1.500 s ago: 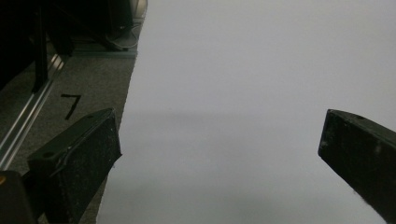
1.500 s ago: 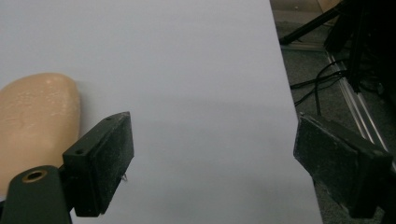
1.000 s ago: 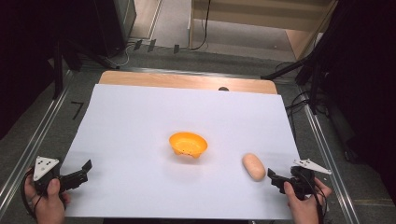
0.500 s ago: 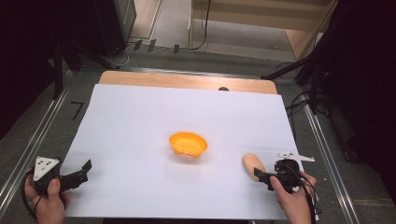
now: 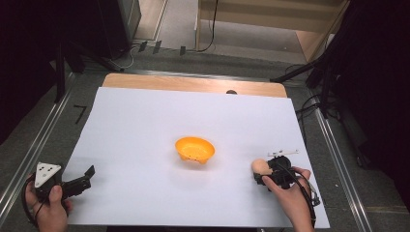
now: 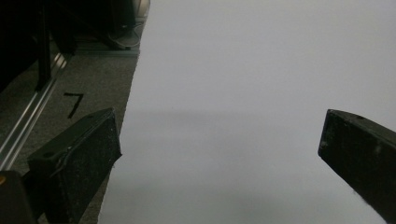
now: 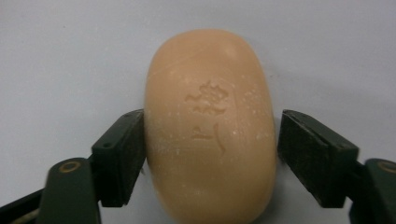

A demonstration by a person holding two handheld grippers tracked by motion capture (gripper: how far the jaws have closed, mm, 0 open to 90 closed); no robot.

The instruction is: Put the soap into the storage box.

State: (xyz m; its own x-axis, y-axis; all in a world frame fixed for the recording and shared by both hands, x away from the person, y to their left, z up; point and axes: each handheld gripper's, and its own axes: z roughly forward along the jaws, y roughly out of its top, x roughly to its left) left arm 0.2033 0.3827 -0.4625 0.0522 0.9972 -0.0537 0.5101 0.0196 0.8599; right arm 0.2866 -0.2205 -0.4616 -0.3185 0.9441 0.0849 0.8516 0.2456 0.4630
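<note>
Item: soap bar [image 7: 209, 126], pale peach, on our white surface [image 5: 145, 125]; right claw [image 7: 210, 154] has just been closing around it, one pad touching, grip incomplete; left claw [image 6: 219, 154] released; bowl [image 5: 195, 149] awaits

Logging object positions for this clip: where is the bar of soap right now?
In the high view the bar of soap lies on the white sheet, lower right, between the right hand-held gripper jaws, right of the orange bowl.
</note>
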